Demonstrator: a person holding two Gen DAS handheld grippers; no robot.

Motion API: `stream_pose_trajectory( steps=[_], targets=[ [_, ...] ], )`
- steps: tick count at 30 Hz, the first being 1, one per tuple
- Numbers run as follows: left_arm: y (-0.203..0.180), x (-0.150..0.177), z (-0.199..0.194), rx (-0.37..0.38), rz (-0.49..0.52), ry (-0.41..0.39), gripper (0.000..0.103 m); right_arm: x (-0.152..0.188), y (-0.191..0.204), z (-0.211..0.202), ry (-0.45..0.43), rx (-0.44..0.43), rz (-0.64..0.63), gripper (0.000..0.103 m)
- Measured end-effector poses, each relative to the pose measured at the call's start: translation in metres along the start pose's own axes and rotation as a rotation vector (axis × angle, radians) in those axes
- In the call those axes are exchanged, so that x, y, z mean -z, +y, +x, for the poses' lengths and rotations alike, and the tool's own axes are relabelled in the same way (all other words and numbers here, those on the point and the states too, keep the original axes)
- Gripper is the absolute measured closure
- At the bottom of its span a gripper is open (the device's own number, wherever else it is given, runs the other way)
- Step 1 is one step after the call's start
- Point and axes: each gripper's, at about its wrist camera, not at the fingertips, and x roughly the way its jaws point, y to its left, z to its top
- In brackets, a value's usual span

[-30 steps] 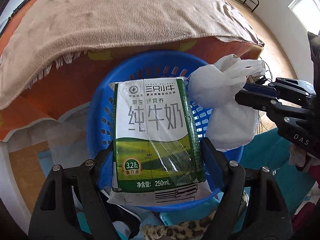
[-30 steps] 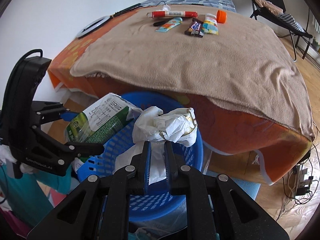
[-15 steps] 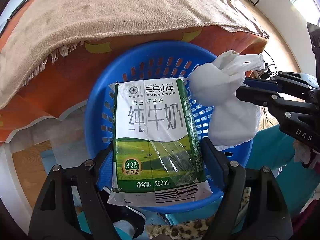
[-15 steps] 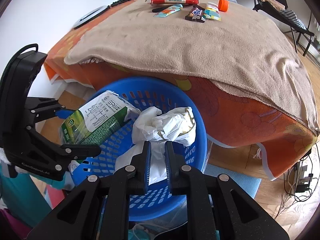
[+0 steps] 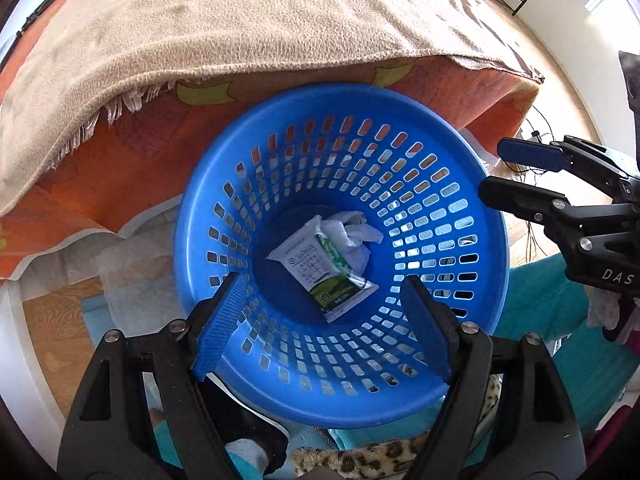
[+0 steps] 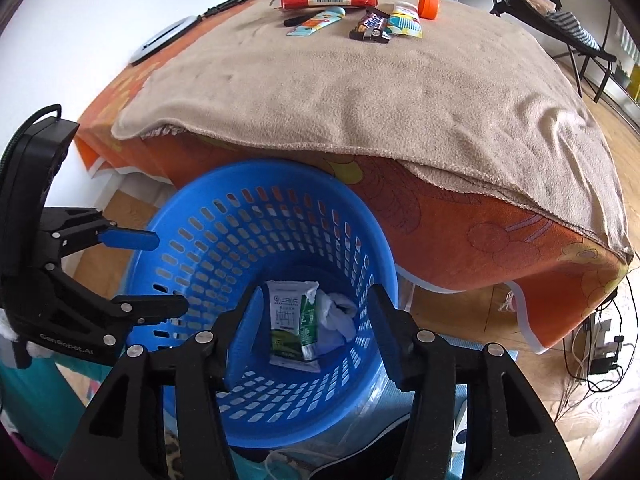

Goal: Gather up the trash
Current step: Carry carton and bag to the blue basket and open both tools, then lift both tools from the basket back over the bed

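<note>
Both grippers pointed steeply down over the blue basket (image 5: 472, 184). Left gripper (image 5: 326, 320) fingers wide apart, empty; right gripper (image 6: 312, 330) jaws opening, nothing between them. Milk carton (image 5: 320, 270) and crumpled white tissue (image 5: 352, 236) lay touching on the basket floor. Beyond the rim: blanket-covered bed (image 6: 360, 92).

- The blue basket (image 5: 472, 184) has a wide, unblocked mouth; only a milk carton (image 5: 324, 270) and crumpled tissue (image 5: 352, 236) lie flat at its bottom, well below the rim.
- At 12 o'clock of the basket, the bed edge with its tan blanket (image 6: 360, 92) overhangs the rim.
- At 3 o'clock in the left wrist view, the right gripper (image 5: 490, 172), jaws opening and empty, crowds the rim.
- At 9 o'clock in the right wrist view, the left gripper (image 6: 172, 272) hangs over the rim, jaws wide apart with nothing between them.
</note>
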Motion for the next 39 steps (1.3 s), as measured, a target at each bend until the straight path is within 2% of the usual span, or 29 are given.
stream_pose_trajectory(
  steps=[13,17,23,31,39],
  targets=[
    [0.001,-0.018,-0.016,-0.009,-0.018,-0.059,0.021,-0.005,-0.008,-0.004,-0.022,0.024,0.034,0.043],
    [0.005,-0.033,-0.028,-0.014,-0.023,-0.097,0.021,-0.010,-0.014,-0.009,-0.047,0.029,0.059,0.037],
    [0.011,-0.065,-0.049,-0.019,-0.029,-0.161,0.021,-0.026,-0.027,-0.016,-0.086,0.013,0.117,0.036],
    [0.018,-0.116,-0.070,-0.045,-0.019,-0.246,0.021,-0.065,-0.045,-0.032,-0.156,0.012,0.159,0.036],
    [0.023,-0.169,-0.070,0.005,-0.051,-0.295,0.022,-0.131,-0.070,-0.043,-0.237,0.012,0.167,0.036]
  ],
)
